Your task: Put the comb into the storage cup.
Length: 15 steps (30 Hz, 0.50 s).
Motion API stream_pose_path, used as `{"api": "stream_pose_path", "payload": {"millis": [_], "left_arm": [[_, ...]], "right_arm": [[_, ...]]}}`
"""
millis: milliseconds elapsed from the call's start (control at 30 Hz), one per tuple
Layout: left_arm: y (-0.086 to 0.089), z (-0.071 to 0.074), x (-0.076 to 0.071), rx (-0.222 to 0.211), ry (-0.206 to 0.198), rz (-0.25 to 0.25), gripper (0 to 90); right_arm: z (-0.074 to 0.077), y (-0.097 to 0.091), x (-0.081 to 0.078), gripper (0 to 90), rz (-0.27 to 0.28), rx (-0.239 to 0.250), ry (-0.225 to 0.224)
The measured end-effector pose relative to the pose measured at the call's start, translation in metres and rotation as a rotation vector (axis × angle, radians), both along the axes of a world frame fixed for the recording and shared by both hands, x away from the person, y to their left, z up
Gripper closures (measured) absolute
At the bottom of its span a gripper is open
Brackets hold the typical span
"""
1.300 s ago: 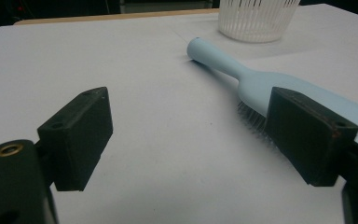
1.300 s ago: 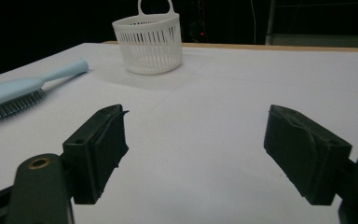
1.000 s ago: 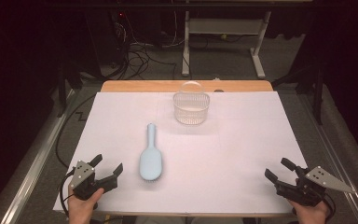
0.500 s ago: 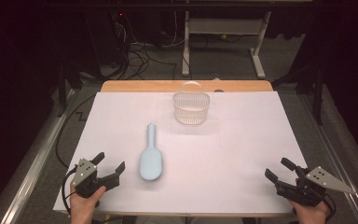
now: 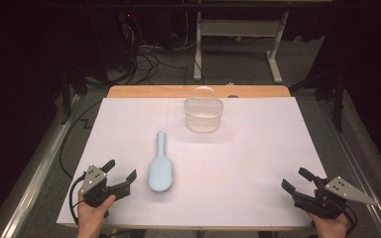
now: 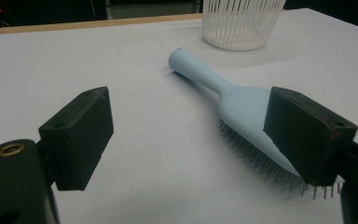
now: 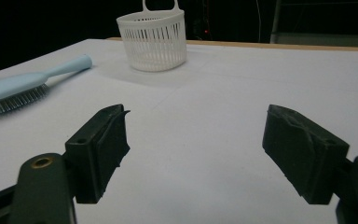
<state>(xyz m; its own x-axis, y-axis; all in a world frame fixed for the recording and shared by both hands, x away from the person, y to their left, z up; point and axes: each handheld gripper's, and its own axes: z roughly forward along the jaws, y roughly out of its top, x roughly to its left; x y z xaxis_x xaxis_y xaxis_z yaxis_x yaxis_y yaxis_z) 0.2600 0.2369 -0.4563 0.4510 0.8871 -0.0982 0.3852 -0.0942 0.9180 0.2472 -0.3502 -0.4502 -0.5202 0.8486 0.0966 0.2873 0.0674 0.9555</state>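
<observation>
Table (image 5: pixel 258 163): wooden top, covered w/ white sheet, wood edge showing along far side. Floor beyond is dark, w/ cables and a desk frame.

Basket (image 5: pixel 204 113): white, slatted, round, loop handle at far rim. Stands upright on sheet near far edge, approx. centre. Contents can't be made out.

Hairbrush (image 5: pixel 160 166): light blue, lies bristles down on sheet, handle pointing away toward basket, head toward person. Well apart from basket, on near-left part of sheet. Nothing touching it.

L gripper (image 5: pixel 121 174): held in person's left hand at near-left corner of table, jaws spread wide, nothing between them. Sits just beside brush head, on its left; no contact. In left gripper view one jaw overlaps brush head in line of sight, brush lying behind it on sheet.

R gripper (image 5: pixel 293 180): held in right hand at near-right corner, well apart from brush and basket. Jaws spread wide, bare sheet between them, gripping nothing.
</observation>
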Motion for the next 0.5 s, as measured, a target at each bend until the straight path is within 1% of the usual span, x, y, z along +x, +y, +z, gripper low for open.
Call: {"api": "stream_pose_path", "payload": {"millis": [33, 100, 133, 167, 500], "left_arm": [[0.0, 0.0, 0.0, 0.0, 0.0, 0.0, 16.5], [0.0, 0.002, 0.003, -0.003, 0.005, -0.02, 16.9], [-0.001, 0.004, 0.004, -0.007, 0.006, -0.028, 18.4], [-0.001, 0.004, 0.004, -0.007, 0.006, -0.028, 18.5], [-0.017, 0.009, 0.013, 0.01, -0.001, -0.072, 18.2]], "right_arm": [[0.0, 0.0, 0.0, 22.5, 0.0, 0.0, 0.0], [0.0, 0.0, 0.0, 22.4, 0.0, 0.002, 0.002], [0.0, 0.0, 0.0, 22.5, 0.0, 0.004, 0.004], [0.0, 0.0, 0.0, 22.5, 0.0, 0.004, 0.004], [0.0, 0.001, 0.0, 22.5, 0.008, 0.001, 0.005]]}}
